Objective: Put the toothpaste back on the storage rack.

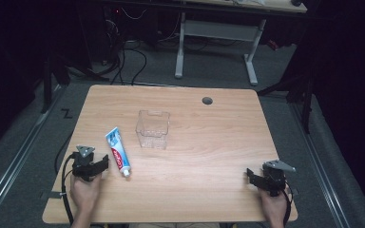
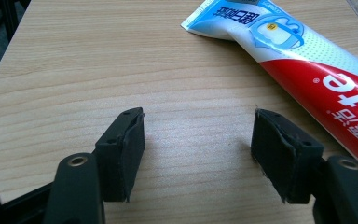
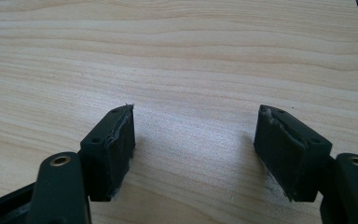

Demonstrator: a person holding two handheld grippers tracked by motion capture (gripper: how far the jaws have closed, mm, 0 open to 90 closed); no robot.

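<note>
We hold both grippers low at the near edge of the wooden table (image 1: 209,156), one by each near corner. Left gripper (image 1: 105,163) sits near the near-left corner, jaws apart w/ nothing but bare wood between them; in the left gripper view (image 2: 198,154) the pads stand wide and released, resting at table level. Right gripper (image 1: 250,175) is near the near-right corner, well apart from everything else; in the right gripper view (image 3: 193,151) its jaws are also spread, released, bare tabletop between them.

Just beyond the left gripper lies the toothpaste tube (image 1: 118,151), flat on the table, cap end toward the near edge, crimped end pointing away. In the left gripper view the tube (image 2: 303,60) runs past the right-hand jaw, just beside it, not between the pads.

Farther in, approx. mid-table, stands a clear plastic container (image 1: 152,128), open top, near the tube's far end but apart from it. By the far edge, right of centre, is a round cable hole (image 1: 207,100).
</note>
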